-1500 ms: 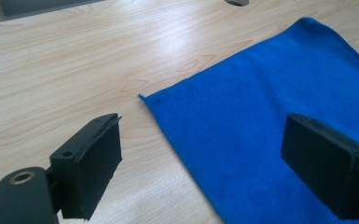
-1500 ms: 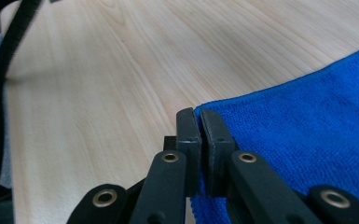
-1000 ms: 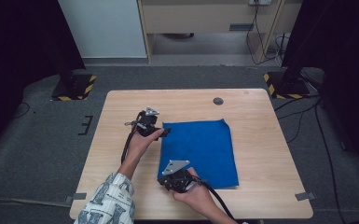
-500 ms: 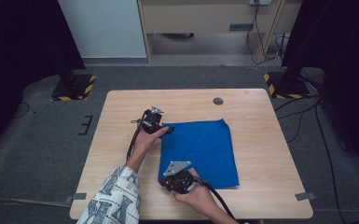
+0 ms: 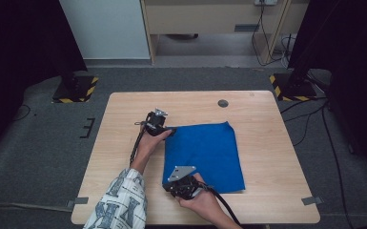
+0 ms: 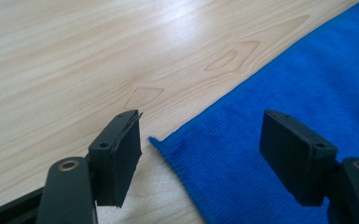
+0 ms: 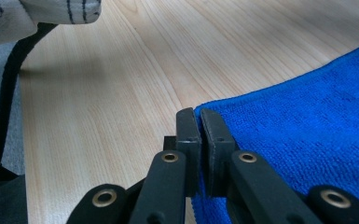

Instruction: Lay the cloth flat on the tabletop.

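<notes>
A blue cloth (image 5: pixel 205 148) lies flat on the wooden table (image 5: pixel 267 124). My left gripper (image 5: pixel 169 131) is at its far left corner. In the left gripper view that corner (image 6: pixel 168 142) lies on the table between the spread pads, with the left gripper (image 6: pixel 204 126) low over it. Its jaws have just been closing and neither of the pads (image 6: pixel 121 158) touches the cloth (image 6: pixel 284 79). My right gripper (image 5: pixel 168 183) is at the near left corner. In its own view the right gripper (image 7: pixel 198 114) is shut, with the corner of the cloth (image 7: pixel 307 130) pinched at the tips.
A small dark round disc (image 5: pixel 223 103) sits in the tabletop near the far edge. Bare wood lies left of the cloth. A patterned sleeve (image 7: pixel 56 11) and a black cable (image 7: pixel 9 93) show beyond the right gripper. Striped stand bases (image 5: pixel 74 90) rest on the floor behind.
The left hand has edged right and down to the cloth's far left corner. The right hand and the cloth have stayed where they were.
</notes>
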`<control>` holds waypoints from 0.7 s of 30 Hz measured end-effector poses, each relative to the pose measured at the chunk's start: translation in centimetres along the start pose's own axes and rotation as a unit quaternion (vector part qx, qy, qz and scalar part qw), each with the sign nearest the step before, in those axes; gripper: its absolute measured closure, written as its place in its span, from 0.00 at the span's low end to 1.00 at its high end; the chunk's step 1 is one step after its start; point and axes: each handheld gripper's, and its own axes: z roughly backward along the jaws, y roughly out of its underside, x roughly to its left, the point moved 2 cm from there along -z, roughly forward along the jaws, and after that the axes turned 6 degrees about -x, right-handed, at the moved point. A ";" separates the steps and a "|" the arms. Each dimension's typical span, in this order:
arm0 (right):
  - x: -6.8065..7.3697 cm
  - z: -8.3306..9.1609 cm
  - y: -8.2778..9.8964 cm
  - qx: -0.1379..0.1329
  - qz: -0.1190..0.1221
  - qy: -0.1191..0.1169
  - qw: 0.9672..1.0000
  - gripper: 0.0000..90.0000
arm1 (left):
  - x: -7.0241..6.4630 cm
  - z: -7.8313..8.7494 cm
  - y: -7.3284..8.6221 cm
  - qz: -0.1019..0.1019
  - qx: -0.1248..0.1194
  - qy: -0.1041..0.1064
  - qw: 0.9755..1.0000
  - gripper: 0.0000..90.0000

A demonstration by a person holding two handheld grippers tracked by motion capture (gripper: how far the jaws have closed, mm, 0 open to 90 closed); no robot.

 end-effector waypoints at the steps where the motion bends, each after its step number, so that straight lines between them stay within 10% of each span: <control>1: 0.0 0.0 0.0 0.001 0.000 0.000 1.000 0.97 | 0.1 0.0 0.1 0.002 0.001 -0.007 1.000 0.32; 13: -0.1 0.3 0.2 -0.002 -0.006 -0.001 1.000 0.97 | 0.8 -0.8 0.8 0.001 0.016 -0.017 1.000 0.40; 21: -0.1 0.4 0.3 -0.001 -0.008 0.000 1.000 0.97 | -0.2 -0.5 0.8 -0.016 0.016 0.007 1.000 0.77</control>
